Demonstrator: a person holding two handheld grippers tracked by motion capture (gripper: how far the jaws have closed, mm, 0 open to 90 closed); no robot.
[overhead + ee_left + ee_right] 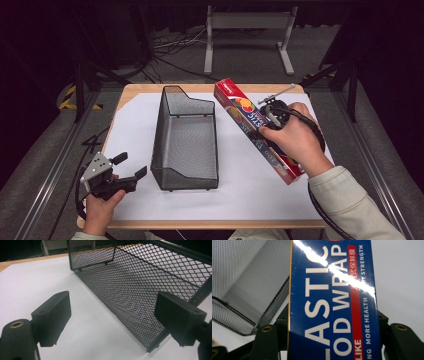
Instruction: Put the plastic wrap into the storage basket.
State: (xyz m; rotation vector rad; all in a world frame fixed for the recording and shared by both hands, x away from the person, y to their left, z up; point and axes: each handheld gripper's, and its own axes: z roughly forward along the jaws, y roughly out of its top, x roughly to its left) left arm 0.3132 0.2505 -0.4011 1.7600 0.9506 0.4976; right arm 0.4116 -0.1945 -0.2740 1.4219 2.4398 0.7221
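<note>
The right tool (332,340) pinches a blue box (332,302) reading, partly cut off, "PLASTIC FOOD WRAP"; left tool (112,315) spread.

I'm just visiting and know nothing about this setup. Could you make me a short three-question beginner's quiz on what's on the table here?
1. True or false: the plastic wrap box lies inside the mesh basket.
2. Which gripper grips the box: A) left gripper B) right gripper?
3. Fill in: the left gripper's fingers stand ____ with nothing between them.

Key: 1 false, the box is beside the basket, to its right in the high view; 2 B; 3 open.
</note>
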